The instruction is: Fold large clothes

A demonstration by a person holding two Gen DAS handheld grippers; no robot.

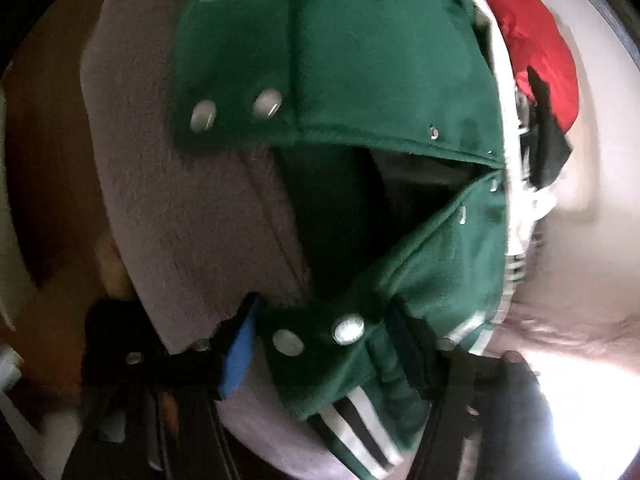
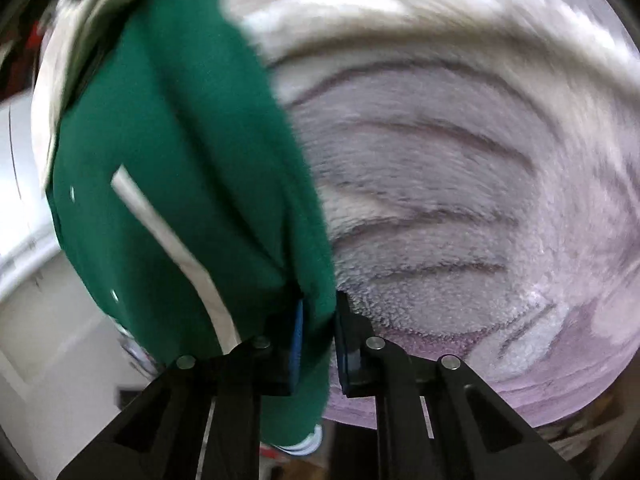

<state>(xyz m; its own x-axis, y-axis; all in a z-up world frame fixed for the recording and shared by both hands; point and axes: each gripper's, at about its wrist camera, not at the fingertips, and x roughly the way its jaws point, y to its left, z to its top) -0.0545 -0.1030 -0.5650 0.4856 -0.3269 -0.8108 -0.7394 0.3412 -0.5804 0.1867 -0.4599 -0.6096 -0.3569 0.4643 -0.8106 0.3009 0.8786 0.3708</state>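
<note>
In the left wrist view, the left tongs (image 1: 324, 344) are seen closed on the snap-button front edge of a green jacket (image 1: 360, 72), near its striped hem. Beyond them the jacket is spread over a pale lilac fleece blanket (image 1: 192, 208), its front panels parted so that the dark lining is shown. At the blanket's far edge a red garment (image 1: 536, 40) is seen, just beside the jacket. In the right wrist view, the right tongs (image 2: 318, 344) are clamped on a fold of the green jacket (image 2: 172, 160), which is held raised above the wrinkled blanket (image 2: 440, 200); motion blur obscures finer detail.
</note>
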